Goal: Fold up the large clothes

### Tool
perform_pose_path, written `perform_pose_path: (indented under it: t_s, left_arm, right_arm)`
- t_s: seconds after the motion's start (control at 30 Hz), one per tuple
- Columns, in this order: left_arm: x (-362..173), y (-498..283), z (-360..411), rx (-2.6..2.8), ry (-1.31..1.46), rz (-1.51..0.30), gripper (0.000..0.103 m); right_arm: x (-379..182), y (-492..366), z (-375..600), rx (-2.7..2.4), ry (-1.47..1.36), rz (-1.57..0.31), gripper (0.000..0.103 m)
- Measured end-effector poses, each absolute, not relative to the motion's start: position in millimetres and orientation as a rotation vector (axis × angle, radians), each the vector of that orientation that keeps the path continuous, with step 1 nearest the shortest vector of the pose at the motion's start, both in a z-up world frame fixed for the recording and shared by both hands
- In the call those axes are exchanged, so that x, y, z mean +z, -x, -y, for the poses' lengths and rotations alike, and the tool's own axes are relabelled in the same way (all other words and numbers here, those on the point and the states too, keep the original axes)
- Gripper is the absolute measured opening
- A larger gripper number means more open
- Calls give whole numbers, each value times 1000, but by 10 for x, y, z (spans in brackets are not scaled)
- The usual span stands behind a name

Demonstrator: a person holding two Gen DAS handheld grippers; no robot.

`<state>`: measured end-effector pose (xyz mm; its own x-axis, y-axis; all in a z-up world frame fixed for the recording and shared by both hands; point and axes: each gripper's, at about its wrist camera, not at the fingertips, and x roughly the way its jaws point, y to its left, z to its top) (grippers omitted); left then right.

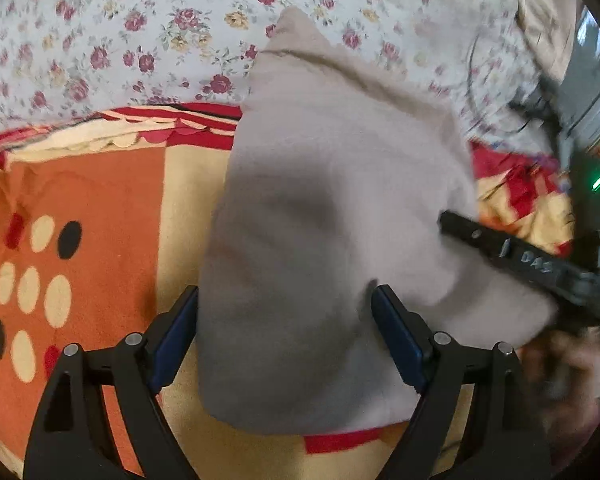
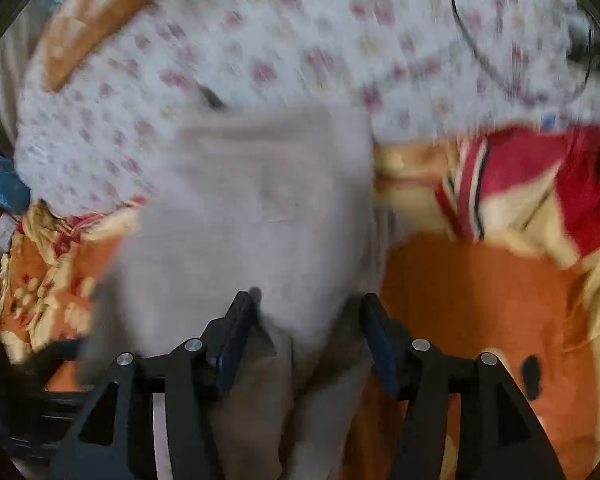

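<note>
In the left wrist view, the left gripper [image 1: 286,300] hangs with its jaws spread wide over a folded grey garment [image 1: 324,216]; the cloth lies between the blue-padded fingers [image 1: 396,332], and the pads do not appear to press on it. The garment rests on an orange, cream and red patterned blanket [image 1: 100,208], with its far end reaching onto a white floral bedsheet [image 1: 140,28]. At the right edge the right gripper [image 1: 520,258] shows as a dark bar lying against the garment's side, with a blurred hand [image 1: 564,364] beneath it. In the right wrist view, which is smeared by motion, the right gripper [image 2: 306,312] stands fairly wide, its jaws straddling the near end of the same grey garment [image 2: 252,208]; whether the pads touch the cloth I cannot tell. The patterned blanket [image 2: 480,300] lies to the right, the floral bedsheet [image 2: 300,40] beyond, and a thin dark cable [image 2: 520,60] loops across the sheet at upper right.
</note>
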<state>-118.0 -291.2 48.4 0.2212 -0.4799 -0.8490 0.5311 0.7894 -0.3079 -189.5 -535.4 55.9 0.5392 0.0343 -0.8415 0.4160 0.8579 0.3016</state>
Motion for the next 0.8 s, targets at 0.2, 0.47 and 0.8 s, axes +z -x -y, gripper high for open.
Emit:
perform_pose_path:
  t_s: [0.2,0.47,0.8]
  left_arm:
    - [311,593,2715,-751,184,-1224,88]
    - [64,466,3145,-940,131,-1344,80]
    - [1047,990,2590,-1039,75,-1190,31]
  right_arm:
    - [561,1910,5671,-59,-689,-881,79]
    - [305,1619,5613,91,-730,-934,68]
    - [1086,2081,5141,243,-779,-780,18]
